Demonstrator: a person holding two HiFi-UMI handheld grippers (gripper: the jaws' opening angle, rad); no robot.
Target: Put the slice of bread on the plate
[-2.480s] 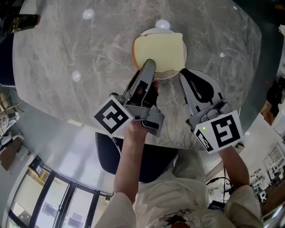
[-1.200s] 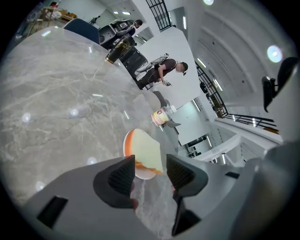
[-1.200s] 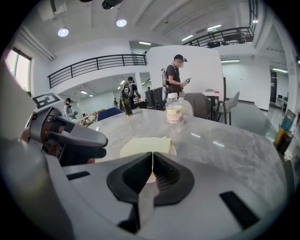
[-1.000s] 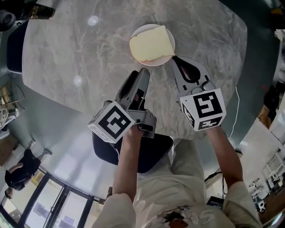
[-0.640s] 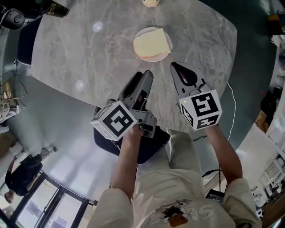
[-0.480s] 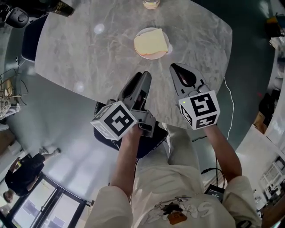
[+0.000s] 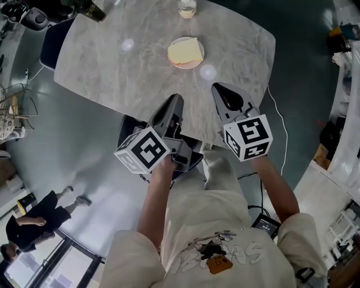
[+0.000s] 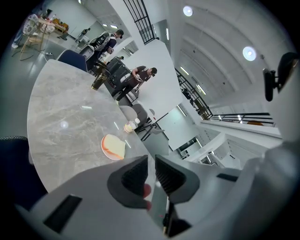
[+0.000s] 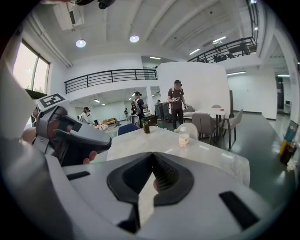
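The slice of bread [image 7: 186,51] lies flat on the small pink-rimmed plate [image 7: 175,64] at the far middle of the grey marble table [image 7: 112,62]. In the left gripper view the bread [image 8: 115,146] and plate [image 8: 104,149] sit far below and ahead. Both grippers hang well back from the plate, above the table's near edge. My left gripper [image 7: 174,100] [image 8: 151,160] has just been closing; a narrow gap stays between its pads, with nothing in it. The jaws of my right gripper [image 7: 219,89] [image 9: 152,154] meet at the tip and hold nothing.
A small jar [image 7: 187,8] [image 9: 183,139] stands at the table's far edge, a dark bottle [image 7: 93,8] at the far left corner. A dark blue chair [image 7: 194,160] is tucked under the near edge. A person [image 7: 34,216] stands on the floor at lower left.
Both grippers have drawn back from the plate and risen, and the table now looks smaller and farther. The bread stays on the plate. The left jaws have narrowed.
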